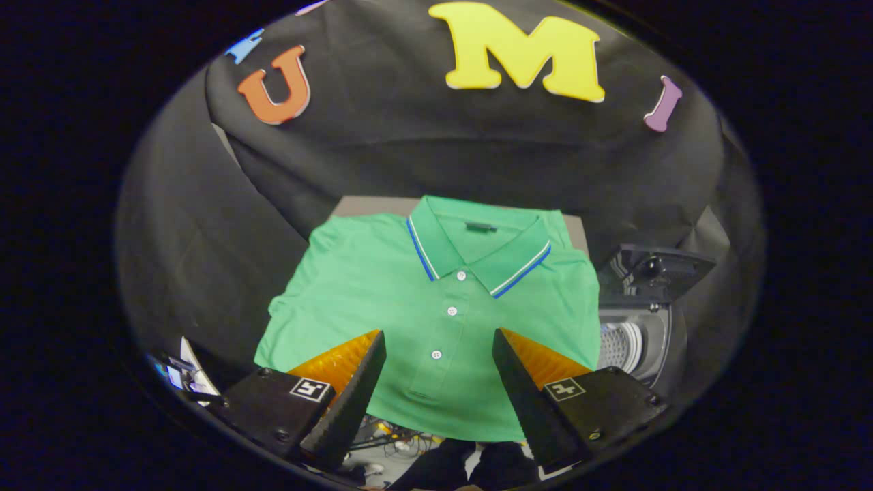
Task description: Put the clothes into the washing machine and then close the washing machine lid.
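— Tongs (438, 354) gaping, hovering above the folded green cotton polo shirt (436, 320)?

— Yes, gripping nothing. Pinch near the placket, gathering both layers. Beyond-right stands what looks like the small grey washing machine (638, 327), lid up.

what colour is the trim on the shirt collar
White and blue stripes edge the green polo shirt's collar, clearest in the gripper view.

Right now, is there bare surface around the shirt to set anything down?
Little. The folded green polo shirt covers most of the grey tabletop; bare strips show only beside its collar. The small washing machine with raised lid crowds the shirt's right edge. The gripper has open fingers above the shirt's hem.
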Available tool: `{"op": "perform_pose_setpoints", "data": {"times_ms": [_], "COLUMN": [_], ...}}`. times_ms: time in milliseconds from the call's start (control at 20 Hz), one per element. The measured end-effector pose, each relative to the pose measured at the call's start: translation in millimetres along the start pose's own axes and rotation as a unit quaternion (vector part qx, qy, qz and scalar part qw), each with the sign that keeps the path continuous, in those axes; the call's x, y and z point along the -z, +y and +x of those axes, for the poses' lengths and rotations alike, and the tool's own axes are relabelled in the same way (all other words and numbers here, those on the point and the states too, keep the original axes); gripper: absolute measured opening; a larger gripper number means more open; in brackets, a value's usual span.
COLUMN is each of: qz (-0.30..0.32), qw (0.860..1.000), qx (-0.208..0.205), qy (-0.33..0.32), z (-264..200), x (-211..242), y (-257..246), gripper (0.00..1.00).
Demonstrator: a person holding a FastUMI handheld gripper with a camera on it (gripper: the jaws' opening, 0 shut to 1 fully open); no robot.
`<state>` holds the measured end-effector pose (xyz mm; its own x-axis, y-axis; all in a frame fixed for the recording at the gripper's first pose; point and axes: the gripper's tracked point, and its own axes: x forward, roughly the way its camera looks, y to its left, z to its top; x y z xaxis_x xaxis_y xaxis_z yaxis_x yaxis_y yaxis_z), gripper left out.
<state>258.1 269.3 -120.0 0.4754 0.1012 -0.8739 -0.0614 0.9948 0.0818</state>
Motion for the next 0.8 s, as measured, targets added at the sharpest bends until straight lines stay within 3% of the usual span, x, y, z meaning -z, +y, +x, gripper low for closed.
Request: {"op": "perform_pose_setpoints", "data": {"times_ms": [150,450,800], "qz": [0.023,0.049,0.019], "qw": [0.998,0.991,0.985], "qx": [0.016,0.033,0.066], "qy": [0.061,0.121,0.161], "z": [18.1,38.7,44.5], "x": [-3.0,-1.7,1.9], "y": [-3.0,-2.2,-7.3], "gripper": [0.98,0.97,0.96]}}
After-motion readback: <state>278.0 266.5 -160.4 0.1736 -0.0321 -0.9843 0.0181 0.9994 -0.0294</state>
